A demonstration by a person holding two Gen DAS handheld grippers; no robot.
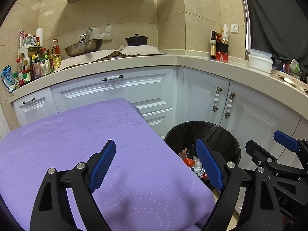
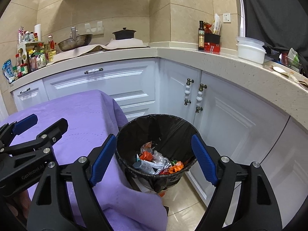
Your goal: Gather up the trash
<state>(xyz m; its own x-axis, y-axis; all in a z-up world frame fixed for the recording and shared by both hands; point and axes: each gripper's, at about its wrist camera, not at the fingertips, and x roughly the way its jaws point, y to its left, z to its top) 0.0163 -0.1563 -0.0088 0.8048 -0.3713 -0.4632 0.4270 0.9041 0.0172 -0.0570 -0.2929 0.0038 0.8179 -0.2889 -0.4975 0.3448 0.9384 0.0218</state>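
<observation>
Right wrist: trash beneath empty claw

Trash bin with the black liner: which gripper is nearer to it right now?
Right. The right gripper hangs open directly over the trash bin, framing it. The left gripper, also open and empty, sits beside it, mostly over the purple cloth.

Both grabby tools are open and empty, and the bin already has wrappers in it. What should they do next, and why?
Probably swing back over the purple cloth to look for more trash. The left tool and right tool both stand open with nothing between the pads, and the wrappers already lie in the black-lined bin. No loose trash shows on the cloth here, so the job may already be finished.
</observation>
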